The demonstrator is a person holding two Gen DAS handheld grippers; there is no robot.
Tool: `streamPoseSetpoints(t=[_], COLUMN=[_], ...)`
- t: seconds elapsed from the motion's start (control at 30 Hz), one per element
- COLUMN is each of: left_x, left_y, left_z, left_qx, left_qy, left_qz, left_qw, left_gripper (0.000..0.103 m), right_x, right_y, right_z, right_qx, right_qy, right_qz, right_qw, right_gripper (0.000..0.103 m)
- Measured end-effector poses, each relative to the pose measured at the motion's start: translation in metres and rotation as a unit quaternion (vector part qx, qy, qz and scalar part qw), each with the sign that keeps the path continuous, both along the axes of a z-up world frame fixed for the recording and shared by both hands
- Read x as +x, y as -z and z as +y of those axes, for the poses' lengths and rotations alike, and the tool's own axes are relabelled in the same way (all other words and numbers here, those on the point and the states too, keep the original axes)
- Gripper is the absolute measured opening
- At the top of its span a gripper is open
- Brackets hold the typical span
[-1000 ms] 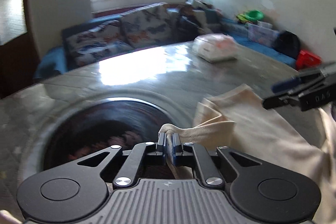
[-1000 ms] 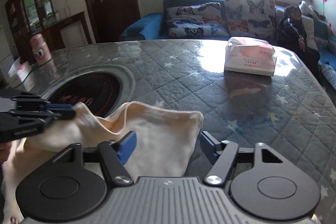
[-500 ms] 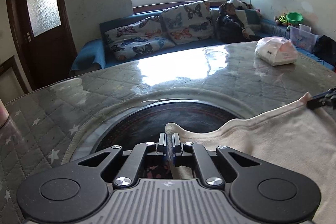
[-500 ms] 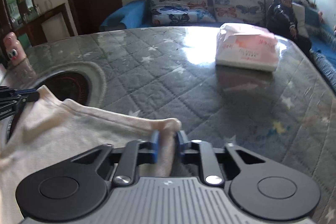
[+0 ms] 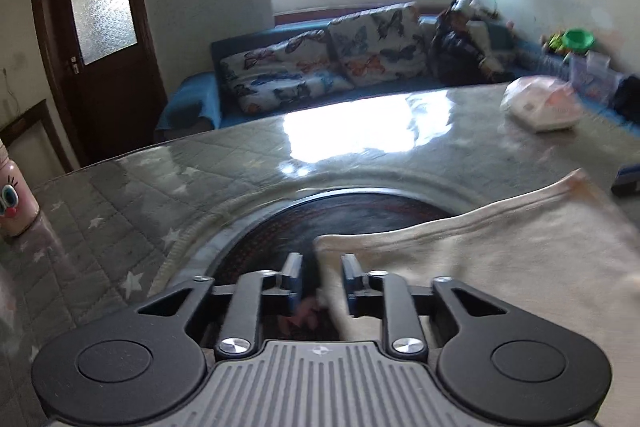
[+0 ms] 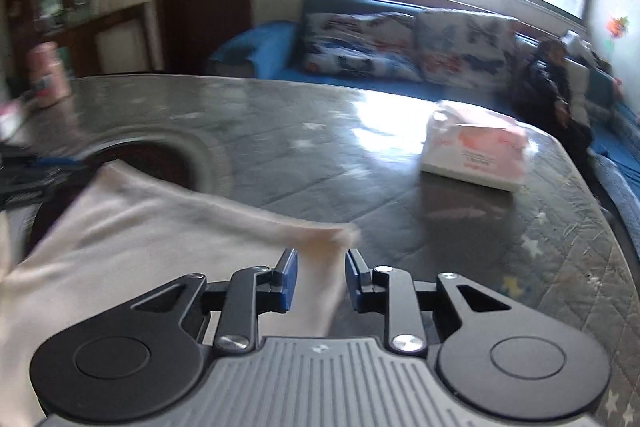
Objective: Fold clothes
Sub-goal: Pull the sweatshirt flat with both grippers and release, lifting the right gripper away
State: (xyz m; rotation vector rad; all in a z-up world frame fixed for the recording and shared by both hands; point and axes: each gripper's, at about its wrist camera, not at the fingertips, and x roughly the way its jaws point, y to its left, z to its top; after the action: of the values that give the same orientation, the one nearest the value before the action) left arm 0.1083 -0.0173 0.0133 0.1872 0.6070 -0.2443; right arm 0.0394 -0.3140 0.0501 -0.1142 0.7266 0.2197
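- Here, a cream garment (image 5: 500, 259) of soft knit cloth lies spread on the table (image 5: 360, 151), and its ribbed hem runs as a thick band along the far edge.
- The left gripper (image 5: 320, 277) has its jaws apart; the near left corner of the cloth sits between the blue pads, touching none firmly.
- The right gripper (image 6: 318, 277) also stands with jaws apart, and the other corner of the garment (image 6: 160, 239) hangs loose in the gap.
- Part of the cloth covers a round dark recess (image 5: 360, 219) with a pale raised rim, set in the table.
- The table top is glossy, over a grey quilted cover with small stars.
- A soft plastic tissue pack (image 6: 476, 155), white and pink, lies well apart from the garment, on the far right.
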Motion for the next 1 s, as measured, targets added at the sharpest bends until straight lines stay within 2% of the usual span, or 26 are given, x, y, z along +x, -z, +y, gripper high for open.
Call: streamPoseSetpoints(t=[0.07,0.3,0.37,0.5,0.63,0.8,0.9,1.0], left_x=[-0.022,-0.095,-0.110,-0.135,-0.146,-0.159,-0.168,-0.173], left_y=[-0.008,-0.013,-0.010,-0.001,0.008,0.012,0.013,0.017], left_z=[-0.006,-0.036,-0.043,-0.058,-0.064,-0.070,-0.078,-0.084], left_qx=[-0.008,-0.033,-0.042,-0.045,-0.057,-0.071,-0.063,-0.056], left_qy=[0.018,0.094,0.106,0.129,0.131,0.142,0.161,0.172], left_qz=[-0.008,0.006,0.016,0.029,0.046,0.054,0.049,0.052], left_qw=[0.9998,0.9950,0.9933,0.9902,0.9886,0.9858,0.9838,0.9822], left_gripper=[0.038,0.045,0.045,0.047,0.049,0.054,0.056,0.056], right_x=[-0.023,-0.120,-0.140,-0.165,-0.182,-0.184,-0.168,-0.150], right_y=[-0.002,0.014,0.021,0.031,0.021,0.004,0.002,0.007], right_z=[0.008,0.049,0.056,0.058,0.035,-0.018,-0.056,-0.094], right_qx=[0.001,-0.006,-0.011,0.015,0.067,0.081,0.075,0.082], right_qy=[-0.022,-0.105,-0.108,-0.093,-0.054,0.054,0.141,0.219], right_qz=[-0.003,-0.006,-0.010,-0.005,-0.018,-0.048,-0.049,-0.035], right_qw=[1.000,0.994,0.994,0.996,0.996,0.994,0.986,0.972], right_gripper=[0.038,0.039,0.043,0.048,0.048,0.048,0.048,0.048])
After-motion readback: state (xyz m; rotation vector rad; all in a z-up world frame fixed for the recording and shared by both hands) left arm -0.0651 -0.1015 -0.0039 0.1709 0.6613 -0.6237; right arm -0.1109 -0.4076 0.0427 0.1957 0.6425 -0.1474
